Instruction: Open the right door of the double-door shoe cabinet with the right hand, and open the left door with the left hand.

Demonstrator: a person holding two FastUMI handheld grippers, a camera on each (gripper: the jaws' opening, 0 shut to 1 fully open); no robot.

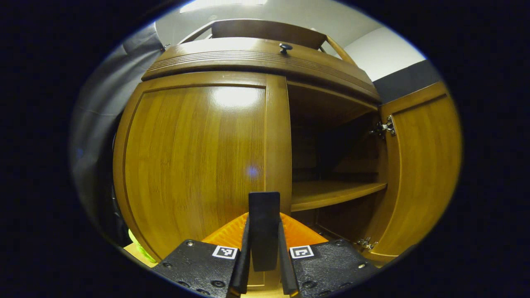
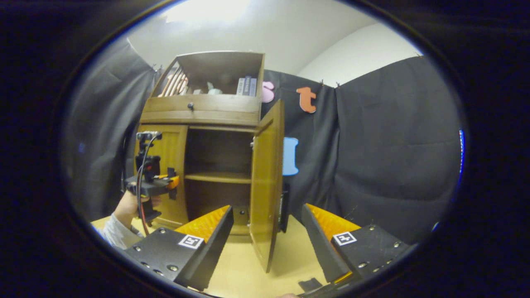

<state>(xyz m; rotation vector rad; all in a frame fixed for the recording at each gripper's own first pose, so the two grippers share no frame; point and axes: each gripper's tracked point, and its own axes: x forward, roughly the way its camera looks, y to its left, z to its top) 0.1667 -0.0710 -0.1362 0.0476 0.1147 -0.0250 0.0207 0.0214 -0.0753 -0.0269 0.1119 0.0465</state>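
The wooden shoe cabinet (image 1: 256, 54) stands close in front in the left gripper view. Its left door (image 1: 194, 161) is closed, and a dark upright handle (image 1: 264, 203) sits at that door's inner edge. My left gripper (image 1: 264, 225) is shut on this handle, one finger on each side. The right door (image 1: 422, 165) is swung wide open, showing an inner shelf (image 1: 331, 192). In the right gripper view my right gripper (image 2: 267, 210) is open and holds nothing, a short way back from the open right door (image 2: 267, 178). The left gripper (image 2: 173, 182), held by a hand (image 2: 134, 203), is at the left door (image 2: 167, 153).
A drawer with a round knob (image 2: 190, 106) sits above the doors, and books (image 2: 246, 86) stand in the open top shelf. Black cloth walls (image 2: 393, 157) close in behind and to the right. The floor (image 2: 240, 269) is light wood.
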